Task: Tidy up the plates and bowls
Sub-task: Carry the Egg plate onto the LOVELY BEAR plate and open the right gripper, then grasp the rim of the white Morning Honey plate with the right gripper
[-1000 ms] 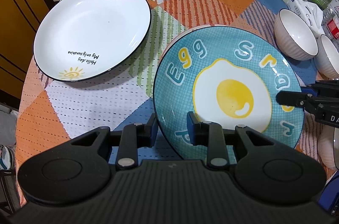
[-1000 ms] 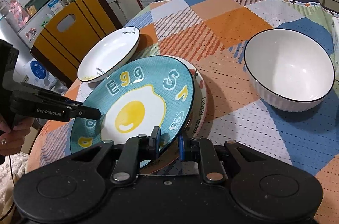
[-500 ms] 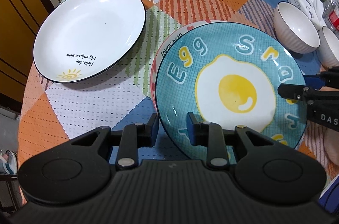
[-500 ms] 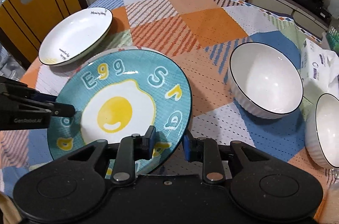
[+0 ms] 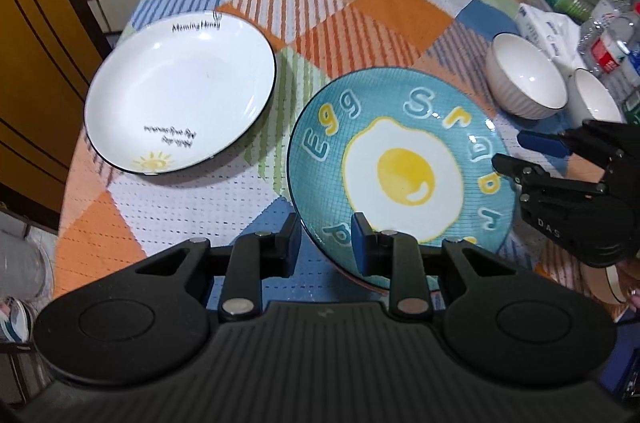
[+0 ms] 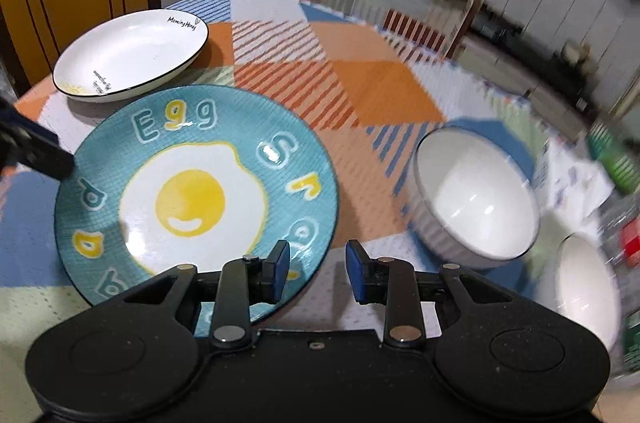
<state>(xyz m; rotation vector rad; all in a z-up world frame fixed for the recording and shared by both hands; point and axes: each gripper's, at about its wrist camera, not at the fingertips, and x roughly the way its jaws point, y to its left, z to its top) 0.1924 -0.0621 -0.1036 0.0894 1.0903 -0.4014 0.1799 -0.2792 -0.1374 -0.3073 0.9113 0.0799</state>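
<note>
Now my left claw (image 5: 326, 237) pinches the egg plate's (image 5: 400, 175) rim; my right claw (image 6: 318, 271), jaws just opening, stands released beside it. I carry it level toward the white plate (image 5: 180, 91).

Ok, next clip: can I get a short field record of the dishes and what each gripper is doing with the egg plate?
left gripper: shut on the near rim of the blue egg plate
right gripper: open, its jaws have just been opening; the plate's edge lies by one finger, not pinched
white plate: flat on the tablecloth, apart from the egg plate, untouched
white bowls: two, upright, empty, side by side, on the far side of the egg plate from the white plate
</note>
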